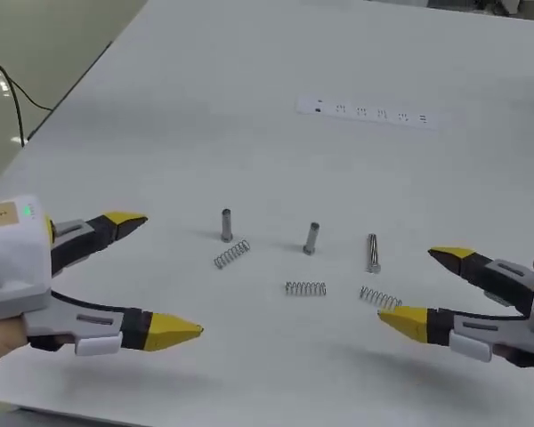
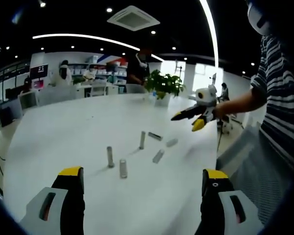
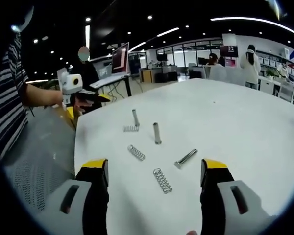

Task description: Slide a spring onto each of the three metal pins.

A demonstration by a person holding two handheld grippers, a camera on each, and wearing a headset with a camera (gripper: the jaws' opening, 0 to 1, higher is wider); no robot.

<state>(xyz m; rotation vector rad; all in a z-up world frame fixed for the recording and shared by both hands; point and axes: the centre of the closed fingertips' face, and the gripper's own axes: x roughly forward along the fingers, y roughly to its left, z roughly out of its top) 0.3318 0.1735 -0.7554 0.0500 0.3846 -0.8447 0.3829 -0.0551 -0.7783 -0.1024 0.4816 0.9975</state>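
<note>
Table: a broad white worktable (image 1: 249,107), smooth and with no stops. Anything nudged here would probably roll or skate away.
Left gripper: the black-and-yellow left gripper (image 1: 165,274) hovers empty, jaws spread wide, to the left of the parts. A careless sweep inward could topple the nearest standing pin.
Right gripper: the black-and-yellow right gripper (image 1: 408,286) gapes wide and empty, low over the table's right side.
Pins: three short grey metal pins. The left pin (image 1: 226,224) and middle pin (image 1: 311,237) stand on end. The right pin (image 1: 372,253) lies flat near the right gripper's far jaw tip and may roll if pinched off-centre.
Springs: three thin silver wire coils lie loose, one in front of each pin. The right spring (image 1: 379,298) lies just beside the right gripper's near jaw tip, the middle spring (image 1: 305,288) lies between the grippers, and the left spring (image 1: 232,253) lies nearer the left gripper. A hard squeeze could crush or flick a coil.
</note>
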